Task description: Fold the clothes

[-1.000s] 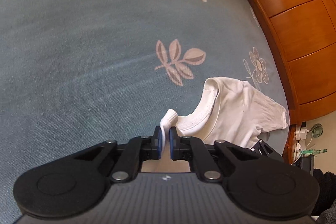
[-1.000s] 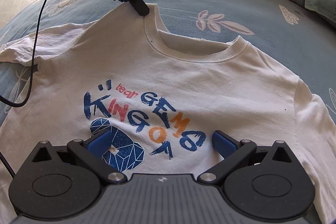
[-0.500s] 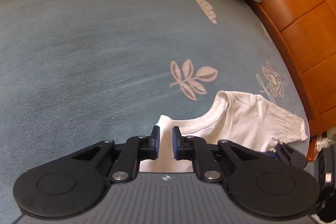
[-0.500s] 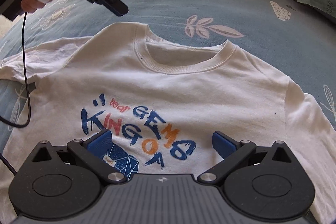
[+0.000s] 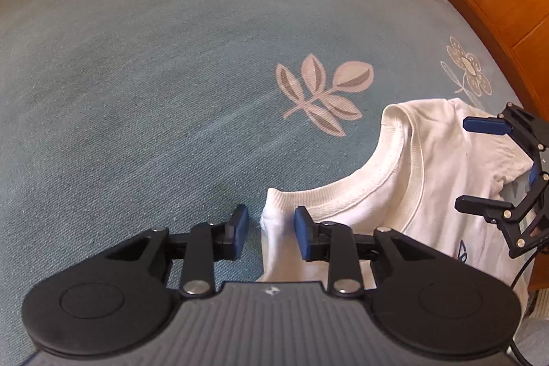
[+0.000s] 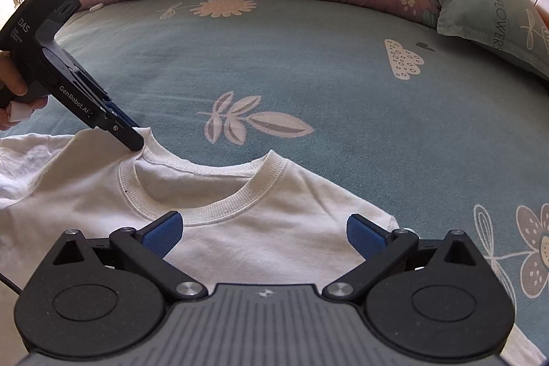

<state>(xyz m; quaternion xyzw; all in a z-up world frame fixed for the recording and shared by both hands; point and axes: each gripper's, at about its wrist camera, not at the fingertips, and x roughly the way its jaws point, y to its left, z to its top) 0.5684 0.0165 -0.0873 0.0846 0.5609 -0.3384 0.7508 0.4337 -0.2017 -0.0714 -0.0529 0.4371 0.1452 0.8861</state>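
A white T-shirt [image 6: 240, 228] was seen spread flat, front up, on the blue flowered bedsheet [image 6: 308, 74], its ribbed collar [image 6: 206, 208] toward twelve o'clock in the right wrist view; no fold could be made out in it. The left gripper [image 5: 271, 230] was held partly open at the shirt's shoulder beside the collar, a small hump of white cloth lying between its blue pads [image 5: 302, 232], with nothing clamped. The right gripper [image 6: 264, 234] was held wide open just above the chest of the shirt, with nothing between its fingers. It was judged that, were the left jaws closed on so narrow a bite, the thin knit could slip out when lifted, or only the top layer could be taken, so that front and back would part and the fold be spoiled. A one-sided lift, with the right jaws empty, could also drag the shirt askew and wrinkle the sleeve [image 6: 27, 156] at nine o'clock. On the left gripper's body, seen at ten o'clock, "DAS" and "GenRobot.AI" could be read; smaller print beneath "DAS" was too fine. On the pillow [image 6: 497, 19] at two o'clock, "FLOWERS" was printed.
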